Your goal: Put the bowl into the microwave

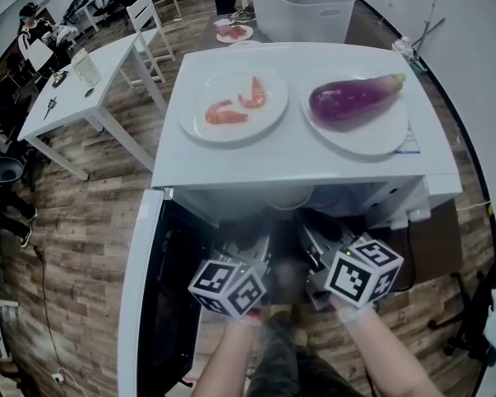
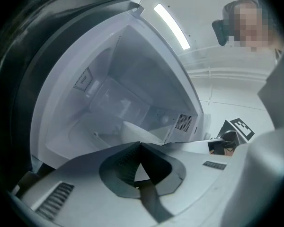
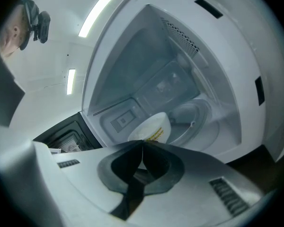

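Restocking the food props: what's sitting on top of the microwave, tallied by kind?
Plates: 2
Shrimp: 2
Eggplant: 1
Total: 5

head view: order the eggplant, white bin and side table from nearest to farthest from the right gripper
From the right gripper, as the head view shows it:
1. Eggplant: on top of the microwave, just ahead, on the right side.
2. Bin: behind the microwave, at the back.
3. Side table: out on the floor, far off to the left.
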A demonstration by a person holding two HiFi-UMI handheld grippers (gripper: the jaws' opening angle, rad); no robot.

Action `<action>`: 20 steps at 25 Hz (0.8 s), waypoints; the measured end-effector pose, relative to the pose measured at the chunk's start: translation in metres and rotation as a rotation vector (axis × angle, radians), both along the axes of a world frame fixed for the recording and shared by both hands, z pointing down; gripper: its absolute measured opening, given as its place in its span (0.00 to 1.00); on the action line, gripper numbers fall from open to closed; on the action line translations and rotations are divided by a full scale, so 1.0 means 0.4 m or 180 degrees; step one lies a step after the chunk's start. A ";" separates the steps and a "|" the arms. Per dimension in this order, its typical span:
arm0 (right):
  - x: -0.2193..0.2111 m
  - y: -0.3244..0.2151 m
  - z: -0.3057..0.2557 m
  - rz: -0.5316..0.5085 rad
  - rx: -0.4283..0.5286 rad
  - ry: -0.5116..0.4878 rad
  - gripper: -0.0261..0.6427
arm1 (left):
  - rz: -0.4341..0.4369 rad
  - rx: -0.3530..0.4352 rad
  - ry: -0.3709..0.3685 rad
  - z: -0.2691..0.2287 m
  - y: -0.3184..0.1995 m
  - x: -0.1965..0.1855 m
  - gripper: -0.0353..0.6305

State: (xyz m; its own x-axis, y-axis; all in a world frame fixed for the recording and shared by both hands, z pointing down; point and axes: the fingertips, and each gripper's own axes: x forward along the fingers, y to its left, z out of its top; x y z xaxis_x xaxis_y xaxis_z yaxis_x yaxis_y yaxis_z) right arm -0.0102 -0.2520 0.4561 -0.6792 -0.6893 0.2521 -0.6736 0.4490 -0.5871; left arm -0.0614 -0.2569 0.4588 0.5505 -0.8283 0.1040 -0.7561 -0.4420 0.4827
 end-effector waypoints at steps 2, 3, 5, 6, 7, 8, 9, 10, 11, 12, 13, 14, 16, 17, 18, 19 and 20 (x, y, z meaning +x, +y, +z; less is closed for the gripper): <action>0.001 -0.004 -0.001 0.0009 -0.0007 -0.0008 0.05 | -0.0003 -0.0005 0.0005 0.000 -0.004 0.001 0.05; 0.001 -0.006 -0.001 0.0015 -0.0011 -0.0012 0.05 | -0.0004 -0.0007 0.0008 0.000 -0.006 0.001 0.05; 0.004 -0.011 0.001 0.0032 -0.0016 -0.0014 0.05 | -0.0001 -0.0009 0.0015 0.001 -0.010 0.003 0.05; 0.005 -0.014 0.001 0.0037 -0.0016 -0.0009 0.05 | 0.0003 -0.0010 0.0025 0.001 -0.012 0.005 0.05; 0.005 -0.015 0.001 0.0037 -0.0015 -0.0001 0.05 | 0.0006 -0.0010 0.0036 0.001 -0.014 0.006 0.05; 0.006 -0.017 -0.001 0.0035 -0.0014 0.0005 0.05 | 0.0009 -0.0010 0.0041 0.001 -0.015 0.008 0.05; 0.006 -0.018 -0.002 0.0035 -0.0014 0.0007 0.05 | 0.0010 -0.0006 0.0035 0.001 -0.017 0.009 0.05; 0.006 -0.019 -0.003 0.0037 -0.0015 0.0008 0.05 | 0.0012 -0.0001 0.0021 0.001 -0.019 0.011 0.05; 0.007 -0.021 -0.002 0.0042 -0.0017 0.0009 0.05 | 0.0016 0.0002 0.0007 0.001 -0.021 0.012 0.05; 0.009 -0.023 -0.001 0.0049 -0.0020 0.0010 0.05 | 0.0021 0.0003 -0.0001 0.001 -0.022 0.014 0.05; 0.010 -0.025 0.000 0.0057 -0.0024 0.0008 0.05 | 0.0026 0.0004 -0.0008 0.001 -0.024 0.016 0.05; 0.011 -0.027 0.002 0.0068 -0.0030 0.0001 0.05 | 0.0031 0.0007 -0.0020 0.001 -0.025 0.017 0.05; 0.013 -0.031 0.004 0.0086 -0.0043 -0.0012 0.05 | 0.0040 0.0016 -0.0045 0.001 -0.028 0.019 0.05; 0.013 -0.032 0.004 0.0089 -0.0046 -0.0012 0.05 | 0.0043 0.0017 -0.0046 0.001 -0.030 0.020 0.05; 0.013 -0.034 0.003 0.0088 -0.0048 -0.0008 0.05 | 0.0045 0.0016 -0.0044 0.001 -0.031 0.021 0.05; 0.013 -0.035 0.003 0.0085 -0.0049 -0.0002 0.05 | 0.0047 0.0013 -0.0042 0.001 -0.033 0.022 0.05; 0.013 -0.037 0.003 0.0084 -0.0049 0.0001 0.05 | 0.0048 0.0010 -0.0041 0.001 -0.035 0.024 0.05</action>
